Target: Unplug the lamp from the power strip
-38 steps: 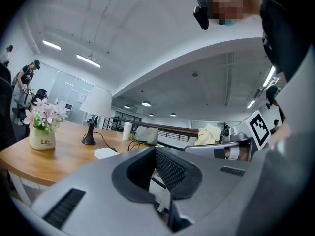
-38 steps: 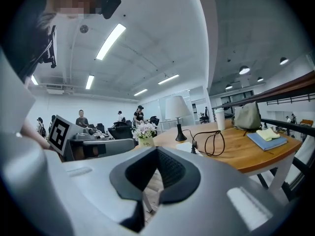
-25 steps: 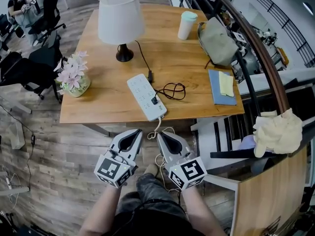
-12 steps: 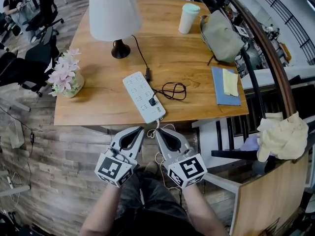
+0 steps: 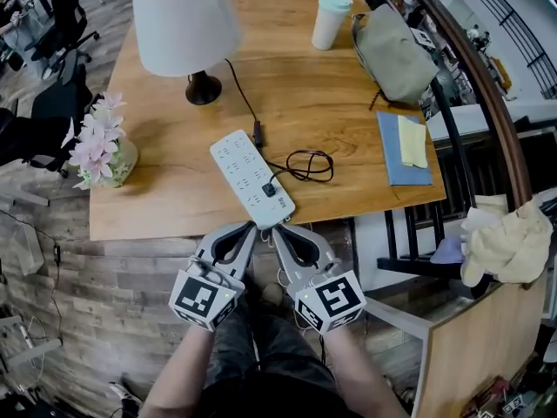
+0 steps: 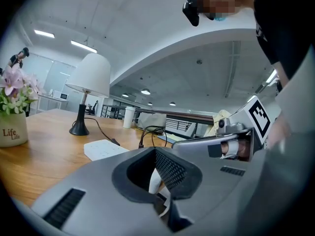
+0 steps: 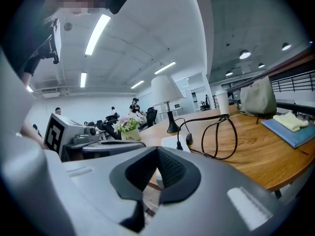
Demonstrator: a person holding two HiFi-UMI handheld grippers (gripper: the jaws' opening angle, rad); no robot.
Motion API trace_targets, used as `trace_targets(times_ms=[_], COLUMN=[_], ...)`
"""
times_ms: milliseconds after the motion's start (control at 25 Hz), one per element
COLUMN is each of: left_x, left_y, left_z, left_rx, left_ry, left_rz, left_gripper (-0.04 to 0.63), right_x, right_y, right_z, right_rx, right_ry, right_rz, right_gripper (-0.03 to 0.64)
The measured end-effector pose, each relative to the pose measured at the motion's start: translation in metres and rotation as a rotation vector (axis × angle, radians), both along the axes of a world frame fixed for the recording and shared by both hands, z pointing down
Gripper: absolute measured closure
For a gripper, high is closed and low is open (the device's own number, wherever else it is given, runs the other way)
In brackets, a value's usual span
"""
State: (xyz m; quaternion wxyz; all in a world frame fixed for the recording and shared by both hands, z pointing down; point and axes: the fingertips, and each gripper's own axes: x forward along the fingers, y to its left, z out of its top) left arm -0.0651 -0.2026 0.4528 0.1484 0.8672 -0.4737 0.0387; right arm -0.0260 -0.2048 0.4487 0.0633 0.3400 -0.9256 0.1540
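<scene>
Left hand-held gripper [image 5: 248,227]: pressed together, empty.
Right hand-held gripper [image 5: 277,230]: likewise closed, empty.
Plug [image 5: 270,190]: sat in the power strip [image 5: 244,171], just ahead of both.
Next: jaws needed spreading, then pinching the plug's body, pulling straight.

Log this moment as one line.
left gripper: shut, empty | right gripper: shut, empty | lamp plug: in power strip | contact: none

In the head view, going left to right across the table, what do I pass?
potted flowers → lamp → power strip → cup → bag
</scene>
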Motion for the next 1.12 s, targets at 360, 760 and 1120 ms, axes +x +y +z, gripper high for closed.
trace_targets(times_ms=[360, 760, 1120], left_x=[0.003, -0.006, -0.003], left_y=[-0.032, -0.065, -0.080], left_z=[0.022, 0.045, 0.053], left_rx=[-0.048, -0.118, -0.129], left_ry=[-0.048, -0.247, -0.417], left_rz=[0.094, 0.131, 0.173], left_gripper=[0.598, 0.598, 0.598], right_x=[-0.005, -0.017, -0.024], right_y=[-0.031, -0.063, -0.078], right_z=[0.017, 0.035, 0.042], right_rx=[-0.040, -0.080, -0.114], right_ry=[0.078, 0.190, 0.241], right_rz=[0.046, 0.078, 0.084], right_gripper=[0.564, 0.535, 0.535])
